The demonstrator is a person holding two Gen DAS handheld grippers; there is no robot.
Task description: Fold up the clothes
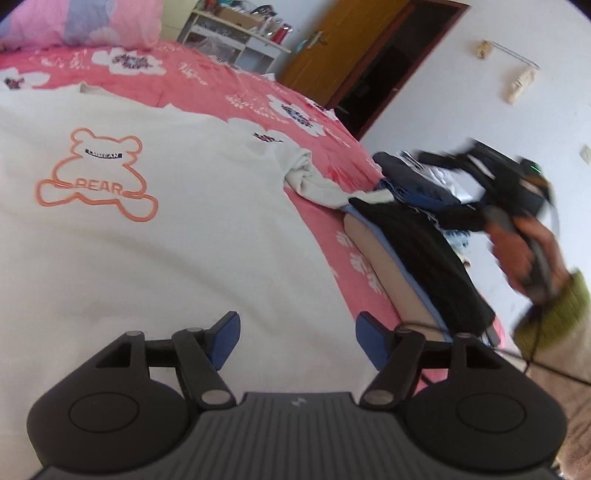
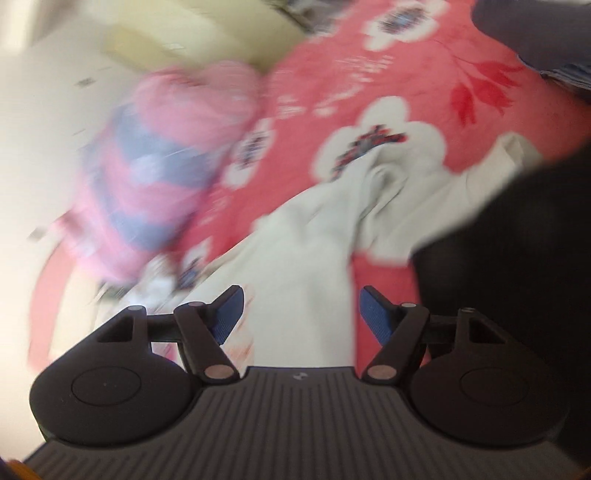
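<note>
A white shirt (image 1: 166,236) with an orange bear print (image 1: 98,175) lies spread flat on the pink floral bed (image 1: 229,88). Its right sleeve (image 1: 314,181) is bunched near the bed's edge. My left gripper (image 1: 297,338) is open and empty, just above the shirt's lower part. The right gripper (image 1: 532,206) shows blurred in a hand off the bed's right side. In the right wrist view my right gripper (image 2: 301,312) is open and empty above the bunched white sleeve (image 2: 332,221). That view is motion-blurred.
A black garment (image 1: 424,254) and a pile of dark clothes (image 1: 417,181) lie at the bed's right edge. A pink and blue pillow (image 1: 81,22) is at the head of the bed, also in the right wrist view (image 2: 162,162). A white shelf (image 1: 236,40) and a wooden door (image 1: 343,40) stand behind.
</note>
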